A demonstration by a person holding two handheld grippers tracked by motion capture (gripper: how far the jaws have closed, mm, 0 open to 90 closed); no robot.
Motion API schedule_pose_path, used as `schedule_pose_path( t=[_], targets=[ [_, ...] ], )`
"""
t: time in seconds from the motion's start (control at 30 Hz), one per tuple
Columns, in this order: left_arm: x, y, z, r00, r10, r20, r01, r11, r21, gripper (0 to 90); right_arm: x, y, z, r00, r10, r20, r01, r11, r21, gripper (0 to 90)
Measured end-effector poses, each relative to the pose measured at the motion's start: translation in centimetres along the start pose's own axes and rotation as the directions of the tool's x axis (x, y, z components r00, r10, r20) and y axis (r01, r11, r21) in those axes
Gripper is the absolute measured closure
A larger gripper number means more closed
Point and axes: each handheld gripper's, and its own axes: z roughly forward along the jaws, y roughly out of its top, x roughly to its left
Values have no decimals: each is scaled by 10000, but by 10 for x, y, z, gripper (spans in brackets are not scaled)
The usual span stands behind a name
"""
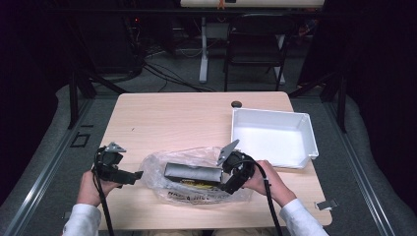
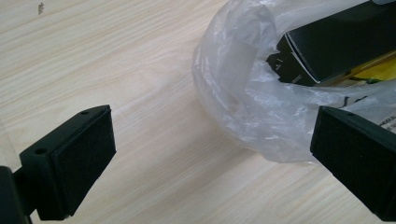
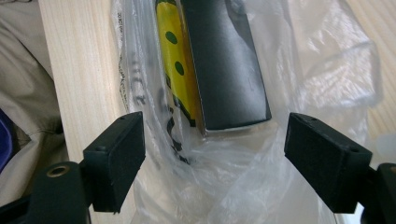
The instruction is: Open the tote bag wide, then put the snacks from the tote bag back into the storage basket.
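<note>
Early stage of emptying a bag [image 1: 196, 179]. Clear plastic, lying crumpled near the front edge of the worktop [image 1: 172, 118], between the two claws. Inside: a dark box [image 1: 193, 172] lying flat on its long side, with yellow printed packaging [image 3: 176, 70] just beside it, touching or nearly so. Both items fully enclosed by the film; nothing drawn out.

Left claw [image 1: 134, 175]: jaws wide apart, empty, level with the bag's left end, one jaw close to the film [image 2: 252, 107] but contact not certain. Right claw [image 1: 228, 186]: jaws likewise wide apart, straddling the box's near end [image 3: 233, 119] through the plastic, not clamped on anything.

White tray [image 1: 307, 132] at the right rear of the worktop, empty, apart from the bag; judged the likely destination.

Done: claws brought to either end of the bag. Left: grip on film or box, extraction of contents, transfer to tray. Mouth of the bag not clearly discernible.
</note>
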Motion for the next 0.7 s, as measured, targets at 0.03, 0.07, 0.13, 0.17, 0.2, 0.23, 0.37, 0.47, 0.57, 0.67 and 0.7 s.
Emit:
schedule_pose_path(
  t=[0.03, 0.07, 0.13, 0.17, 0.2, 0.23, 0.37, 0.47, 0.57, 0.67, 0.7],
  targets=[
    [1, 0, 0, 10000, 33, -7, -33, 10000, 25, 0, 0, 2, 2, 10000, -77, -26, 77, 10000, 53, 203],
    [1, -1, 1, 10000, 5, -21, -5, 10000, 24, 0, 0, 4, 3, 9999, -155, -39, 155, 9998, 94, 203],
    [3, -2, 4, 10000, -55, -12, 56, 9999, 121, 0, 0, 9, 6, 9996, -267, -107, 269, 9995, 190, 206],
    [4, -3, 5, 10000, -1, -4, 1, 9998, 191, 0, -1, 11, 8, 9993, -330, -169, 332, 9993, 163, 207],
    [4, -3, 7, 10000, -49, 22, 48, 9997, 235, 0, -1, 12, 9, 9991, -345, -243, 350, 9992, 198, 207],
    [4, -4, 8, 9999, -100, 14, 99, 9997, 231, 0, -1, 14, 10, 9989, -397, -243, 402, 9989, 229, 207],
    [3, -3, 9, 10000, -14, 26, 14, 9996, 265, 0, 0, 19, 17, 9972, -609, -428, 624, 9975, 342, 220],
    [3, -3, 10, 10000, -24, 74, 22, 9996, 277, 0, 0, 24, 23, 9951, -873, -473, 899, 9944, 556, 237],
    [4, -3, 12, 10000, -24, 95, 20, 9993, 375, 0, -2, 29, 29, 9926, -1104, -497, 1146, 9890, 933, 255],
    [5, -3, 14, 9999, -74, 119, 70, 9992, 383, 0, -5, 32, 35, 9908, -1271, -460, 1313, 9861, 1021, 272],
    [5, -3, 14, 9999, -94, 131, 89, 9992, 380, 0, -6, 33, 36, 9902, -1336, -409, 1372, 9848, 1063, 283]
  ],
)
